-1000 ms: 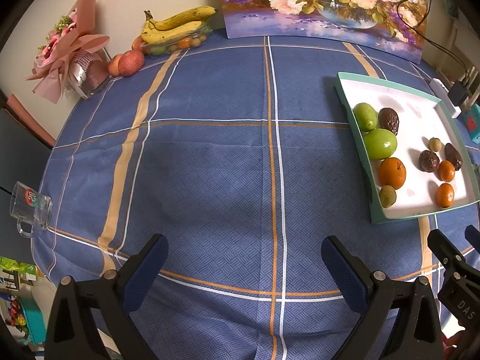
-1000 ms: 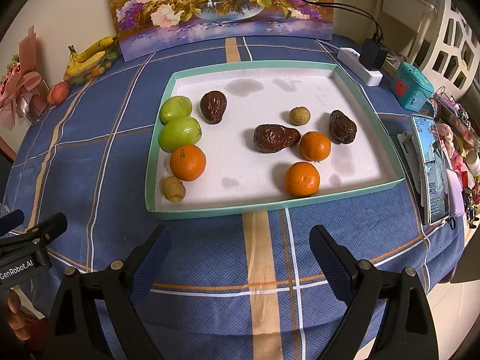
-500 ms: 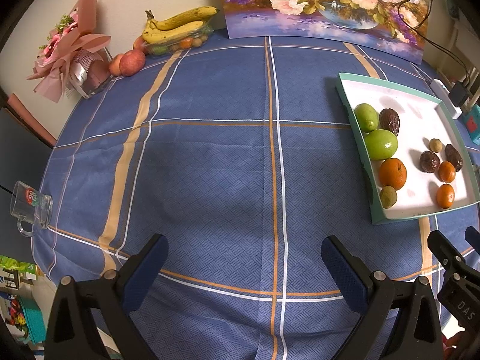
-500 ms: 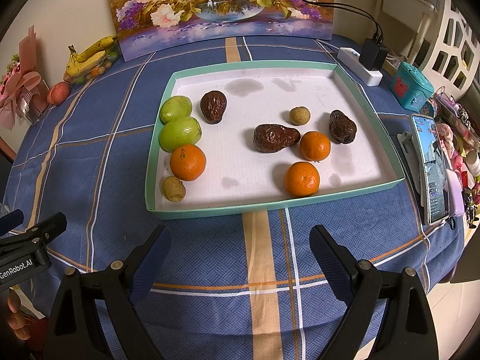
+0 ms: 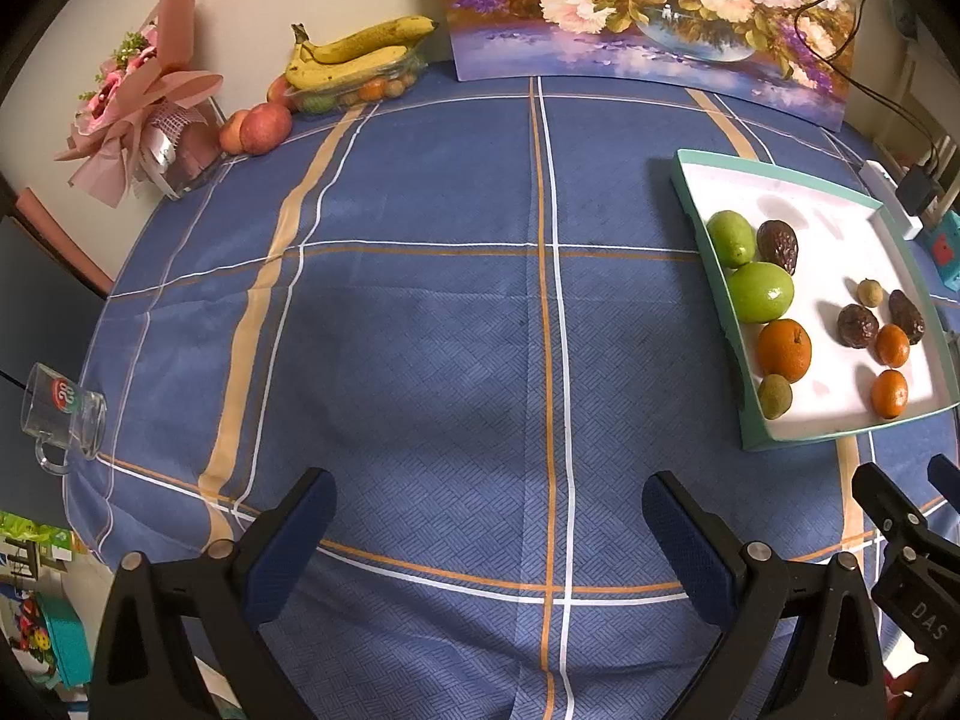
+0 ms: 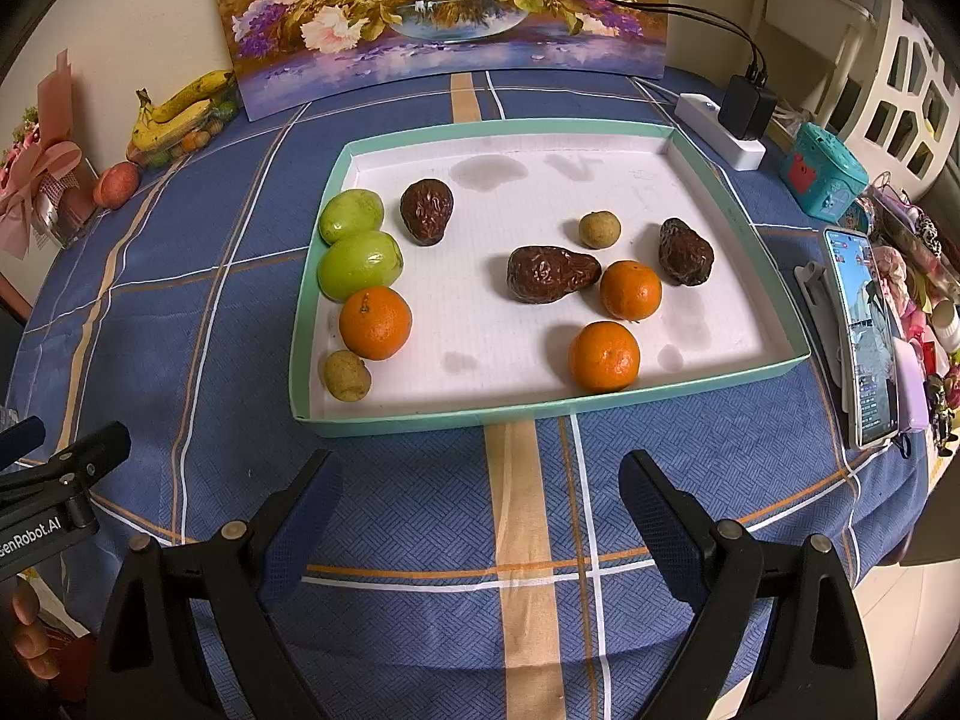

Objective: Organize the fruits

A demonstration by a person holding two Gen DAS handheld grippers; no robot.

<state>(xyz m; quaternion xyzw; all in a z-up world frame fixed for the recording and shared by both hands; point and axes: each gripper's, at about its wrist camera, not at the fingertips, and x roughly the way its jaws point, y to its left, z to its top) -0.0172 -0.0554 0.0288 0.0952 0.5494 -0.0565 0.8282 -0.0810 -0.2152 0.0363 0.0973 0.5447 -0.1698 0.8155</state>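
Both grippers idle over the blue-cloth worktop [image 5: 420,330], fingers wide, holding nothing: left gripper [image 5: 486,534], right gripper [image 6: 480,498]. Fruit sits in the teal-rimmed tray [image 6: 420,423] just ahead of the right gripper: green fruits [image 6: 359,264], oranges [image 6: 603,356], wrinkled brown fruits [image 6: 549,273], small tan ones [image 6: 347,375].

A mint-green tray [image 6: 540,414] with a white floor holds orange mandarins [image 6: 603,357], green fruits [image 6: 359,264] and dark brown wrinkled ones [image 6: 549,274] on a blue tablecloth [image 6: 390,510] striped white, orange and tan.
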